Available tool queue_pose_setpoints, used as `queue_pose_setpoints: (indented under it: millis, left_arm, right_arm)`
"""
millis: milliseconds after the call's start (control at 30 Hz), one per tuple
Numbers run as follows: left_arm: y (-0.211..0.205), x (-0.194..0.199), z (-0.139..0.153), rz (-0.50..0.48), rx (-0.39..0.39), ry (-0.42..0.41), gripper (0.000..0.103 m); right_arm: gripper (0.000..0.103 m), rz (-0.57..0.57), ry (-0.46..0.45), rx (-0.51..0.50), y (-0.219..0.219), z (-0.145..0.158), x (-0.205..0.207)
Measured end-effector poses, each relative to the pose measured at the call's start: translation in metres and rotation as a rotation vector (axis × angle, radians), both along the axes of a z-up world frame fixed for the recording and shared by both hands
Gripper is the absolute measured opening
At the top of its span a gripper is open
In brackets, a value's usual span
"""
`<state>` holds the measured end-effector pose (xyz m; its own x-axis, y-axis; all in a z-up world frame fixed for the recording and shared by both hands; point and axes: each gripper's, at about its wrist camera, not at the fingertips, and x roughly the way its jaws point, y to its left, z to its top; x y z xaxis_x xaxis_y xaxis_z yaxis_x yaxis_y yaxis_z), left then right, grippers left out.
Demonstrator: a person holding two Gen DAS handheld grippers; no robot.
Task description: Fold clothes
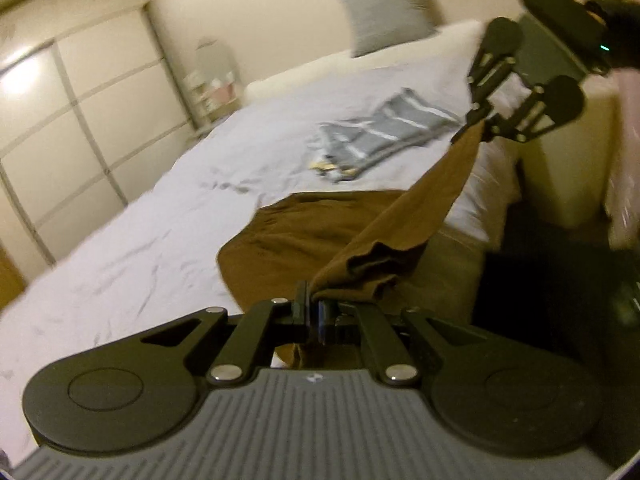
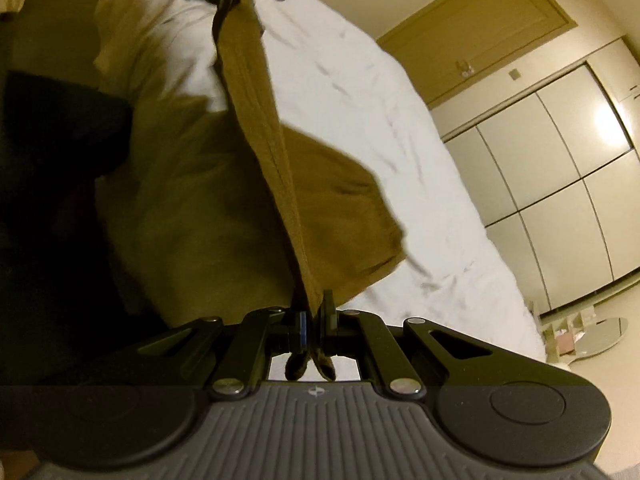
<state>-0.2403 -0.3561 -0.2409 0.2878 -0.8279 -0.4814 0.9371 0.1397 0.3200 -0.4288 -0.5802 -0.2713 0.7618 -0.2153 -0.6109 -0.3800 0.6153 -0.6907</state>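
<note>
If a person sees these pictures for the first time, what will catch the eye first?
First, the brown garment, stretched in the air between the left gripper and the right gripper, both shut on its edge, while its lower part lies on the white bed. Next, a grey striped cloth lies farther up the bed, and a grey pillow leans on the wall.

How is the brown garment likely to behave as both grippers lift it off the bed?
Probably floppy: the brown garment sags and bunches on the bed below its taut pinched edge. Likely light, since the left gripper and right gripper hold it by small pinches. It looks matte, so slipping seems unlikely.
</note>
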Motion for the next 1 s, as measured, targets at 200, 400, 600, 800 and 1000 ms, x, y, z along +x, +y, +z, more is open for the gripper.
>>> queue_pose_setpoints:
  millis: [200,400,600,800,1000]
  left_arm:
    - [-0.049,0.104,0.0,0.102,-0.025,0.236,0.003]
    - [-0.092,0.193,-0.038,0.199,0.016,0.433,0.003]
    - [-0.104,0.235,-0.083,0.264,0.067,0.58,0.003]
    - [-0.089,0.246,-0.088,0.333,-0.017,0.715,0.004]
    - [-0.084,0.259,-0.097,0.425,-0.111,0.889,0.004]
  right_arm:
    - [0.001,-0.025,0.051,0.162,-0.072,0.022,0.105]
    - [0.001,-0.109,0.153,0.342,-0.132,-0.008,0.213]
    - [0.003,-0.235,0.224,0.564,-0.172,-0.055,0.264]
    - [0.028,-0.371,0.103,0.932,-0.213,-0.057,0.249]
    - [0.034,-0.539,0.001,1.293,-0.255,-0.068,0.228]
